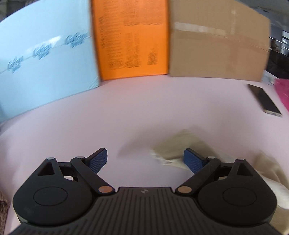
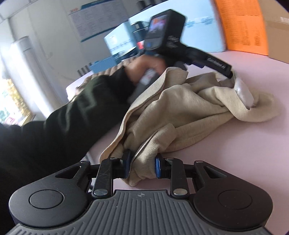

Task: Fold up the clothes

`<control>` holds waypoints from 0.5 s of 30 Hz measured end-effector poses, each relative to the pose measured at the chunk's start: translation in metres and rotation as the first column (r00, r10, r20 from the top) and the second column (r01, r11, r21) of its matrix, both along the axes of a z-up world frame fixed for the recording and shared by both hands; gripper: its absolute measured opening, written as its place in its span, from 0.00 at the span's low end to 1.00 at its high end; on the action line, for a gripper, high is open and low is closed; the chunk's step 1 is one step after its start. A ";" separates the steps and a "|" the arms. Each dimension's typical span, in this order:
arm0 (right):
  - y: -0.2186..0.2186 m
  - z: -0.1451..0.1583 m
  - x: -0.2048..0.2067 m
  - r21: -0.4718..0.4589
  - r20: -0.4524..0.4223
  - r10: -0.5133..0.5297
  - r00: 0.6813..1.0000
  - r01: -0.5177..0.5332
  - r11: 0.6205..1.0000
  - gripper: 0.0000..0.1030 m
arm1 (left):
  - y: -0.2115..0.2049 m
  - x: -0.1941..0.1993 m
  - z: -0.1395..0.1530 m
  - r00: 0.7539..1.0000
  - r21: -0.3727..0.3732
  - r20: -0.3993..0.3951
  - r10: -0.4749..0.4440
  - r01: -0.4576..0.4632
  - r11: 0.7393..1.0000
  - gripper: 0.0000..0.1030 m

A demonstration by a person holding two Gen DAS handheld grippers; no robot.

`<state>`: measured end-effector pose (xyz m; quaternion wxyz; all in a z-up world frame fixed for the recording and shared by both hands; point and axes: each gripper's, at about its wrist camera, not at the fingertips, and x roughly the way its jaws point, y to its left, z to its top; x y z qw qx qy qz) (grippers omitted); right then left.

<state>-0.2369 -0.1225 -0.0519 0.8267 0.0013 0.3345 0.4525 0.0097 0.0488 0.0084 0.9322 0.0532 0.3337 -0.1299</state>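
Right wrist view: right tongs (image 2: 140, 167) clenched on crumpled beige soft cloth garment (image 2: 180, 115).
Left tongs (image 1: 145, 160): released, garment's edge beside them on pale pink worktop (image 1: 126, 112).
Handling: likely light, limp; best taken by hems.

Pink table surface (image 1: 126, 108) carries the background items. Along its far edge, left to right in the left wrist view: light blue box (image 1: 45, 63) with a printed row of blue marks, orange sheet (image 1: 131, 39) covered in black print, brown cardboard box (image 1: 216, 45) with a tape strip, each touching the next. A dark phone (image 1: 264, 101) lies flat near the right edge, beside a magenta item (image 1: 283, 94) cut off by the frame; white wall posters (image 2: 95, 16) show blurred in the right wrist view.
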 end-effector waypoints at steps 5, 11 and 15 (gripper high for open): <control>-0.019 0.016 0.001 0.070 0.091 -0.144 0.985 0.138 0.988 0.68 | 0.016 0.012 -0.001 0.995 -0.023 -0.050 0.085 -0.087 0.996 0.88; -0.065 0.022 0.040 0.289 0.135 -0.506 0.852 0.455 0.842 0.91 | 0.011 0.010 -0.002 0.994 0.008 -0.039 0.102 -0.102 0.995 0.89; -0.096 0.011 0.102 0.431 0.036 -0.623 0.781 0.550 0.715 1.00 | 0.006 0.006 -0.003 0.995 0.044 -0.002 0.097 -0.097 0.994 0.90</control>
